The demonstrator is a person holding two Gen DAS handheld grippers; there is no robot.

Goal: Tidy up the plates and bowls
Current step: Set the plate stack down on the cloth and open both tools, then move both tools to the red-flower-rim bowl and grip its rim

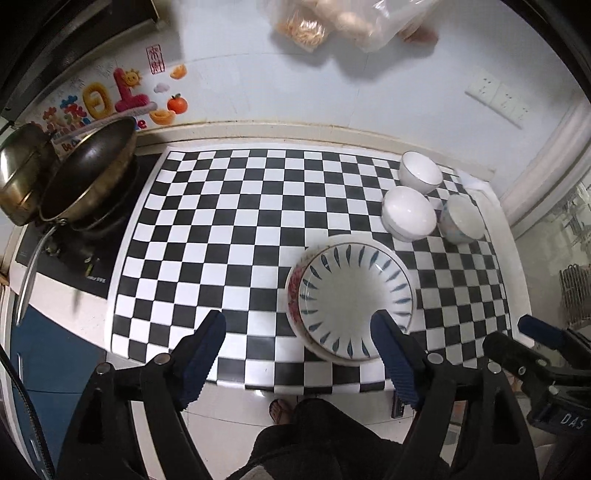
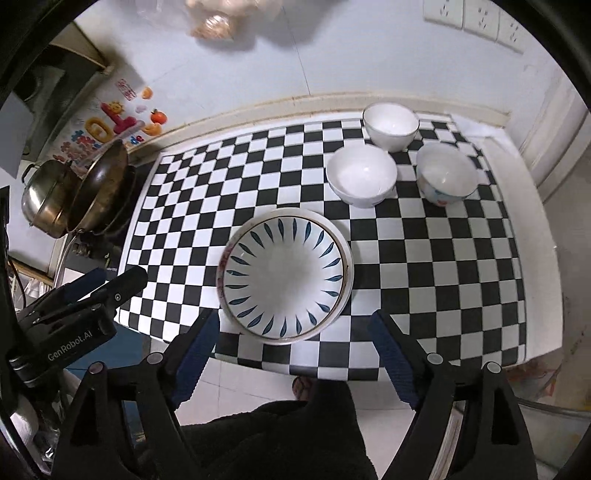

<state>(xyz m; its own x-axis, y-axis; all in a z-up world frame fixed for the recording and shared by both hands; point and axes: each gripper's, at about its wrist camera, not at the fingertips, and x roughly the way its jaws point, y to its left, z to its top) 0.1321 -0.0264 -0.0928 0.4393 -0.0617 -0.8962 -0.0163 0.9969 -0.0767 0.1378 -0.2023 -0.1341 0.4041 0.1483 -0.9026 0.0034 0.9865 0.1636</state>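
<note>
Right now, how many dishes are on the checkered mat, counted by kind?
Small bowls: 3, namely plain white back bowl, plain white middle bowl, patterned right bowl.
Blue-leaf plate: 1, top of the stack.
Plates under it, only rims showing: at least 1, exact number unclear.
Total: at least 5.

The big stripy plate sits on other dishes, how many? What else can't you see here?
- Dishes under the stripy plate: both views show only rims peeking out on its left; the plate covers the rest, so no count.
- Bag on the wall: cut off by the top edge in both views, contents blurred.
- Pot: the pan leaning beside it hides part of it, and its inside doesn't show.
</note>
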